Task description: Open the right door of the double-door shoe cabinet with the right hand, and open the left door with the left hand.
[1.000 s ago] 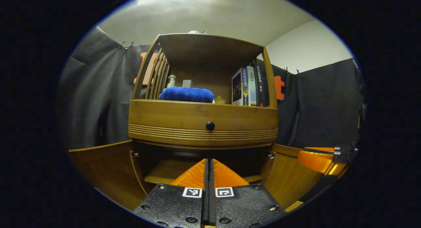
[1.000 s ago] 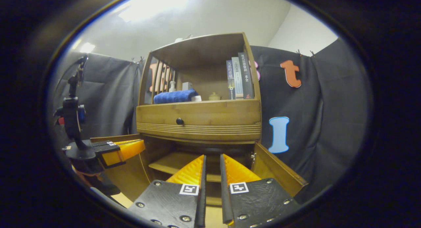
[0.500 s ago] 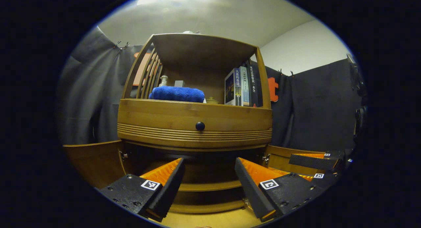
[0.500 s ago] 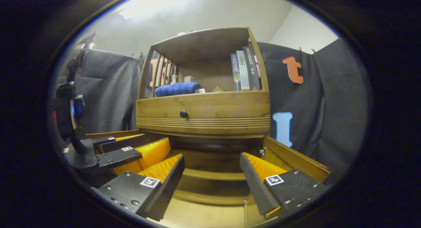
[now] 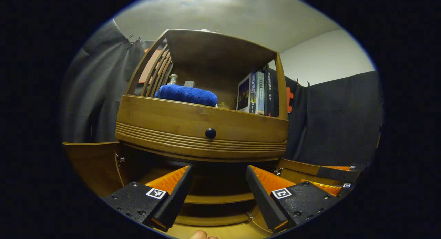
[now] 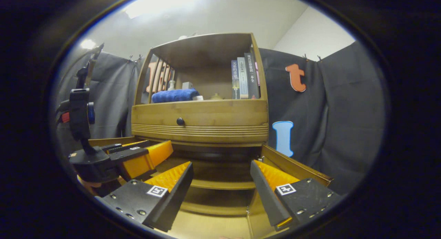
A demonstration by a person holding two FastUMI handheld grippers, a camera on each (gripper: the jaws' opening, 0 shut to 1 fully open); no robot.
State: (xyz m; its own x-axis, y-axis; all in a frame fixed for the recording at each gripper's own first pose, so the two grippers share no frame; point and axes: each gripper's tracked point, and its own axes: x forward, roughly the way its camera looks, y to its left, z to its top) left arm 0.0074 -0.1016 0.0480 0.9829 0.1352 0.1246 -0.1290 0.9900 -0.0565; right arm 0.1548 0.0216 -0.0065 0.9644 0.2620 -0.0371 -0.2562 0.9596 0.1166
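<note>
The wooden shoe cabinet (image 5: 203,120) (image 6: 200,116) stands straight ahead with both lower doors swung outward. Its left door (image 5: 91,163) (image 6: 108,141) and right door (image 5: 298,166) (image 6: 293,166) leave the inner shelves (image 5: 220,198) (image 6: 222,185) in sight. My left gripper (image 5: 218,187) is open in front of the opening, with nothing between its fingers. My right gripper (image 6: 220,183) is open too, beside the right door, holding nothing. The left gripper (image 6: 151,150) appears by the left door in the right gripper view; the right gripper (image 5: 330,179) appears low at the right in the left gripper view.
Above the doors is a drawer with a dark knob (image 5: 210,133) (image 6: 180,121). The top shelf holds a folded blue towel (image 5: 187,95) (image 6: 174,95), several books (image 5: 258,97) (image 6: 244,78) and small jars. A fingertip (image 5: 201,235) shows at the bottom edge.
Both grippers, shut a second ago, have opened wide. They have drawn slightly back from the cabinet, and the left gripper view now tilts a little.
</note>
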